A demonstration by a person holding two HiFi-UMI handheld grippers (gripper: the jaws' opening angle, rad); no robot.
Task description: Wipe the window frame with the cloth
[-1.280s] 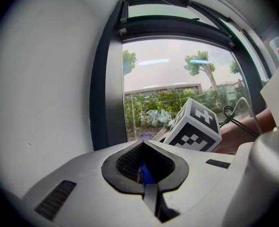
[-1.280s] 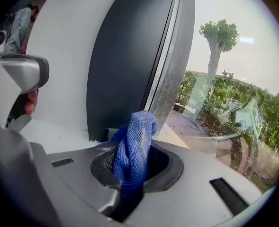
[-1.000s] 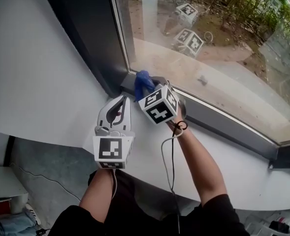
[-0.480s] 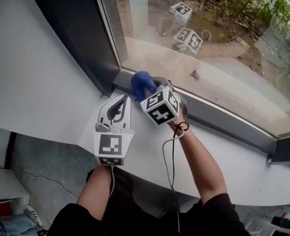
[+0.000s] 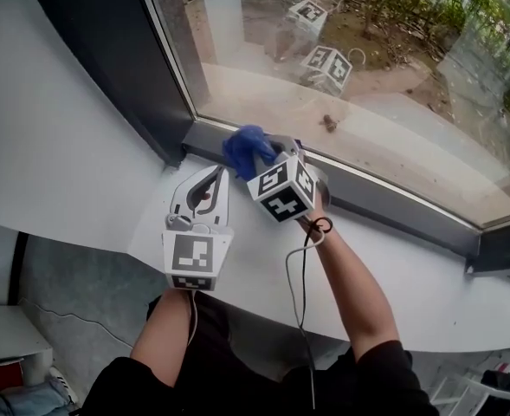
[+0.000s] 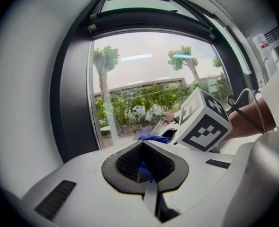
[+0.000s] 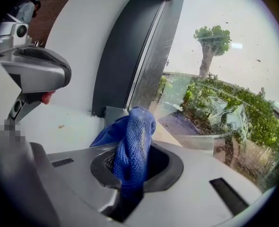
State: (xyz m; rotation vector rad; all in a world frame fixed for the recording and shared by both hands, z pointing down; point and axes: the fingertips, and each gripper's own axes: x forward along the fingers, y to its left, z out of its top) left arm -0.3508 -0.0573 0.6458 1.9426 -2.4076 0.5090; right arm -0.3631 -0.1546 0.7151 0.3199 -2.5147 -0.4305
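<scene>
- Two grippers, one cloth (image 5: 246, 148): right gripper (image 5: 270, 152) clenched on it, centre frame, at the window frame (image 5: 393, 204) bottom rail, near its left corner.
- Left gripper (image 5: 214, 177) closed, empty (over the white sill (image 5: 99, 193); sill bare toward lower right).

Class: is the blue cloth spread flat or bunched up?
Bunched up: the cloth sticks out as a crumpled wad, pinched in the shut right gripper.

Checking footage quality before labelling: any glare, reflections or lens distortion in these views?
Head view: soft daylight, the window glass mirrors the marker cubes. Left gripper view: strong fisheye bows the window frame, corners vignetted black. Right gripper view: same distortion, blue cloth in the right claw sharp.
</scene>
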